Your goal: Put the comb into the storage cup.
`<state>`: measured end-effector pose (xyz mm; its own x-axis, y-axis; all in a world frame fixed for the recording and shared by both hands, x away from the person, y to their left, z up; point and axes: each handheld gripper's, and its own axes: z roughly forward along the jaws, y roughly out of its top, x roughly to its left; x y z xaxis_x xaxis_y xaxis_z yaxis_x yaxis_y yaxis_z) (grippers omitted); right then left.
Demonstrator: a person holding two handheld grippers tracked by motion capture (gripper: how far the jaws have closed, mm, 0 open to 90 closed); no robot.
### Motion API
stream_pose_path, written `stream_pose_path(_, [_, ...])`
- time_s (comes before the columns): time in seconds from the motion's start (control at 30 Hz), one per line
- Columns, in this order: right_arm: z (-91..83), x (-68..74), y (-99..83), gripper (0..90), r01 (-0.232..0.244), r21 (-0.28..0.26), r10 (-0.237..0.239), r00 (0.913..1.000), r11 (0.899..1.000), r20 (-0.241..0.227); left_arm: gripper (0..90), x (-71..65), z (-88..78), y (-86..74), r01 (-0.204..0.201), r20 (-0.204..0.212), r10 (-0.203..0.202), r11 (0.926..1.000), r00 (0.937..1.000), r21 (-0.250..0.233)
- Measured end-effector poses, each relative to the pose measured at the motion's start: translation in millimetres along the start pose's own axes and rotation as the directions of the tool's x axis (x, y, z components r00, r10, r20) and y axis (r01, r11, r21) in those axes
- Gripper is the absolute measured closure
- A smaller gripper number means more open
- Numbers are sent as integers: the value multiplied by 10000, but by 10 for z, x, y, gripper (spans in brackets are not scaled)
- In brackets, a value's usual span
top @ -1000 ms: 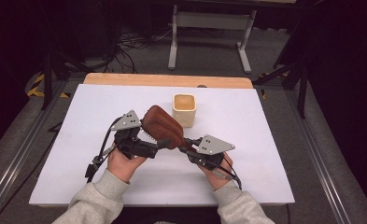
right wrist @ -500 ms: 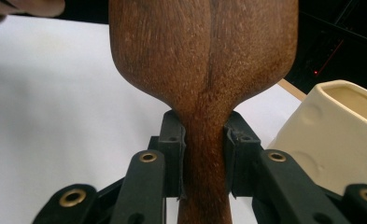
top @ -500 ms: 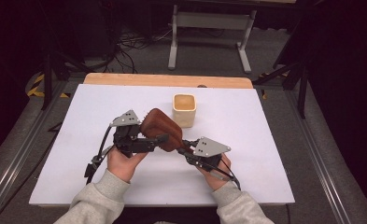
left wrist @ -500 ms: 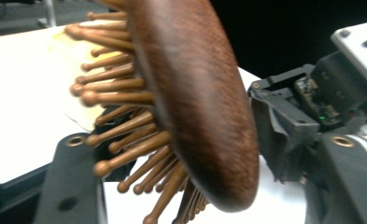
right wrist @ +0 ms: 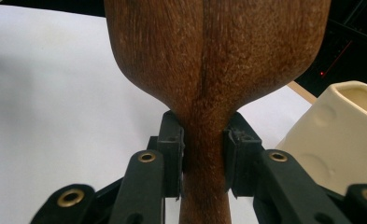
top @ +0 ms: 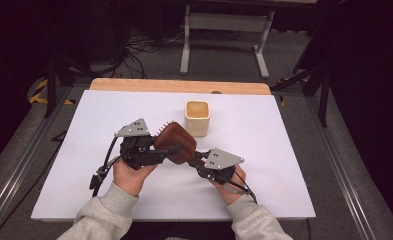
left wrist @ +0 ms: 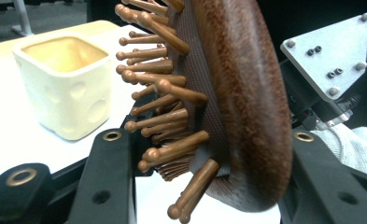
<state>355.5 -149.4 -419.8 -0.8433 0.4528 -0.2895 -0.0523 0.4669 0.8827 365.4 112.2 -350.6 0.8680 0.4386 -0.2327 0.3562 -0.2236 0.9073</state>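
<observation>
A: High view's lit evenly from overhead, white table (top: 284, 165) bright, everything around it nearly black.

B: Yeah, and the left gripper view blurs the wooden hairbrush (left wrist: 246, 93) up close (cream cup (left wrist: 64, 88) slightly soft too). Shadows stay faint.

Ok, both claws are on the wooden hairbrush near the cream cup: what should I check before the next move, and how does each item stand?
1. Right claw clamped on the hairbrush handle: ok, both jaws press its neck.
2. Left claw around the brush head: ok; jaws sit on either side, contact on the bristle side cannot tell.
3. Brush lifted off the white table: cannot tell.
4. Cream cup upright and apart from the brush: ok.
5. Cup free to receive something: ok; it looks empty.
6. Bristles facing away from the person: ok.
</observation>
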Motion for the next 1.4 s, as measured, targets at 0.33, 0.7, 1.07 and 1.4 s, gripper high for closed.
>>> stream_pose_path(0.33, [-110,-43,49,522,-60,-963,55,10000,9953,-56,574,-82,-32,174,-557,-114,558,9984,9984,133])
stream_pose_path(0.7, [-287,-154,72,197,-951,-1624,925,9954,9821,-233,568,-77,-99,506,-1077,-290,1088,9935,9936,361])
stream_pose_path(1.07, [-427,-265,8,27,-1745,-1710,1690,9845,9697,-462,561,-39,-137,897,-1572,-708,1619,9853,9843,671])
stream_pose_path(1.4, [-571,-317,-99,25,-2038,-1580,2025,9790,9662,-242,559,12,-112,1090,-1717,-1046,1781,9828,9784,678])
